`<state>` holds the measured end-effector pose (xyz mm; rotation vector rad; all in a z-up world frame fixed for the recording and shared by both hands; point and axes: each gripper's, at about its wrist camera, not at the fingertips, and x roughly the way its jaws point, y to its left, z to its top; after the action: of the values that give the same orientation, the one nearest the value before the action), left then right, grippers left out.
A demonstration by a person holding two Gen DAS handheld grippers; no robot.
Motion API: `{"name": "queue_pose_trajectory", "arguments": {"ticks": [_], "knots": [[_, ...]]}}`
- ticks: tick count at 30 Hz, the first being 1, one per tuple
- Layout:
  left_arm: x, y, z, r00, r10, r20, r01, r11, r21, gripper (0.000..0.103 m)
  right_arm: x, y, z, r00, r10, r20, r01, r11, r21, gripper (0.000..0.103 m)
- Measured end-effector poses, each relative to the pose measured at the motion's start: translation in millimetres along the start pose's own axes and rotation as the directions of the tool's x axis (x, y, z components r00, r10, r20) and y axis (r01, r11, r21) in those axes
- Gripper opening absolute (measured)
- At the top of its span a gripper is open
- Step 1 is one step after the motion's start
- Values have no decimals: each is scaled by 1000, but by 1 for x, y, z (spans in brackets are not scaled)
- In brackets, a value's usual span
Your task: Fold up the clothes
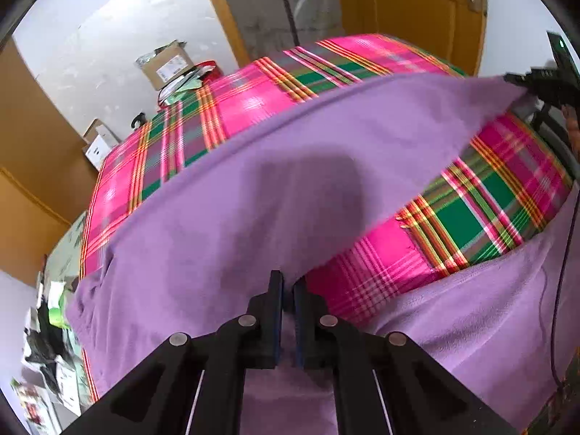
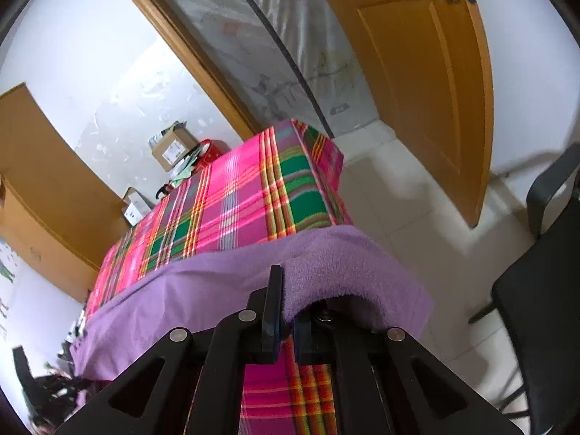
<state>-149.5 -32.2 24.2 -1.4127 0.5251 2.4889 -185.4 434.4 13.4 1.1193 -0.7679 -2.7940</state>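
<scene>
Purple fleece garment point(image 1: 253, 188) stretches across the pink-and-green plaid tablecloth point(image 1: 246, 101) — the left gripper point(image 1: 288, 290) pinches its near edge, jaws narrow. From the right wrist, the right gripper point(image 2: 288, 301) clamps a lifted fold — fleece drapes over one finger.

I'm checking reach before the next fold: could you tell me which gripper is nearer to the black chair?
Right. The right gripper holds the purple cloth at the table's end, beside the black chair; the left gripper grips it farther along.
</scene>
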Motion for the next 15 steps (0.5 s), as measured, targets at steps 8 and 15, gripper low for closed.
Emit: {"name": "queue_pose_trajectory", "arguments": {"ticks": [8, 15], "knots": [[7, 7, -7, 998, -55, -21, 55, 998, -18, 5, 5, -17, -5, 997, -49, -54, 48, 999, -22, 5], [17, 12, -7, 996, -71, -46, 69, 997, -41, 5, -2, -41, -14, 997, -78, -24, 79, 996, 32, 7]]}}
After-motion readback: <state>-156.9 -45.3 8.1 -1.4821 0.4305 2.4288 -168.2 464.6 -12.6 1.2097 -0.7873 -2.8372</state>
